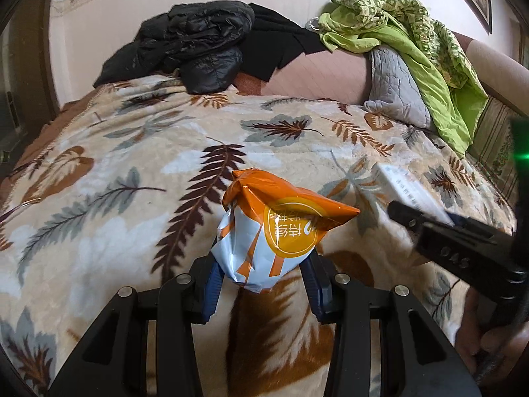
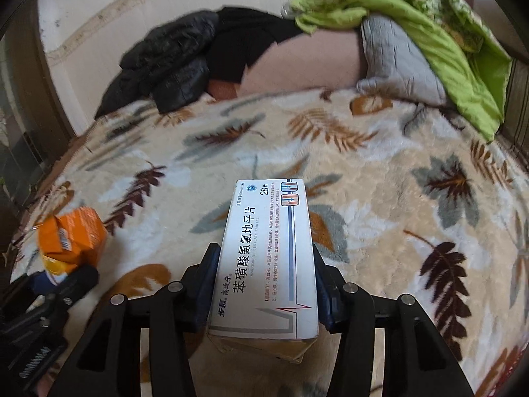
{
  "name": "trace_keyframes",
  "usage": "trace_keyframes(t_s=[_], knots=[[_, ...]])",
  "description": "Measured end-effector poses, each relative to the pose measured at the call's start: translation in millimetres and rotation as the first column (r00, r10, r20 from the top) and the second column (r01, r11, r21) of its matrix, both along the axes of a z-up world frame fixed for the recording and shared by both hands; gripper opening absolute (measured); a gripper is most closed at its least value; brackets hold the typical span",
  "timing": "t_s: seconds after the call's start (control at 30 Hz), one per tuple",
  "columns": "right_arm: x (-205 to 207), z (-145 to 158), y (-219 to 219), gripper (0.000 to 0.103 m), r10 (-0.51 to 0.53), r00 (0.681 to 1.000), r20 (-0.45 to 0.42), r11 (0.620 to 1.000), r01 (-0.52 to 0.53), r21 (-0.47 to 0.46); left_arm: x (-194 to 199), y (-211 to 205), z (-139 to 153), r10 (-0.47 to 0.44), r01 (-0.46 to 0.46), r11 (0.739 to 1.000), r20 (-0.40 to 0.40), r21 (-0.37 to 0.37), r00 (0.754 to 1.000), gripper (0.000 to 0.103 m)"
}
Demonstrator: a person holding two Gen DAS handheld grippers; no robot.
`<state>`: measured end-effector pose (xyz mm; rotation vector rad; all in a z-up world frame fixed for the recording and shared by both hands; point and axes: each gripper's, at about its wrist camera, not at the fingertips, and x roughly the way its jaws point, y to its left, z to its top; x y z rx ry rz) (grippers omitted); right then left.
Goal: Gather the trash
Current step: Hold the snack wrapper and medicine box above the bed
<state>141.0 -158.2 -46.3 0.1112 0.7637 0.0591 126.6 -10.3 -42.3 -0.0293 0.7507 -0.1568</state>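
Claws (image 1: 263,284) (image 2: 264,284) tilted down w/ trash

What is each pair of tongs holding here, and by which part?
Left tongs: orange-and-white snack bag, pinched at its lower end. Right tongs: white medicine box, gripped across its long sides near the rear end.

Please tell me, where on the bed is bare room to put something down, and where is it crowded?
The leaf-patterned fleece blanket lies bare across its wide middle, bordered by the black puffer jacket at the far left and the grey quilted pillow under the green patterned quilt at the far right. That far edge by the wall is crowded.
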Motion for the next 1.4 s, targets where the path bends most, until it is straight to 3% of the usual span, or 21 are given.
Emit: trace_keyframes(t_s=[0.23,0.57,1.4], knots=[[-44,15,12,0.054,0.045,0.997,0.059,0.999,-0.044,-0.010,-31,8,4,0.041,-0.043,0.998,0.031,0.047,0.999,0.042],[-75,13,-3,0.054,0.020,0.999,0.034,0.999,-0.022,0.036,-52,2,8,0.054,-0.064,0.991,0.087,0.119,0.995,0.042],[-77,13,-2,0.054,0.002,0.999,0.040,1.000,-0.003,0.024,-50,4,9,0.038,-0.052,0.989,0.097,0.141,0.995,0.042]])
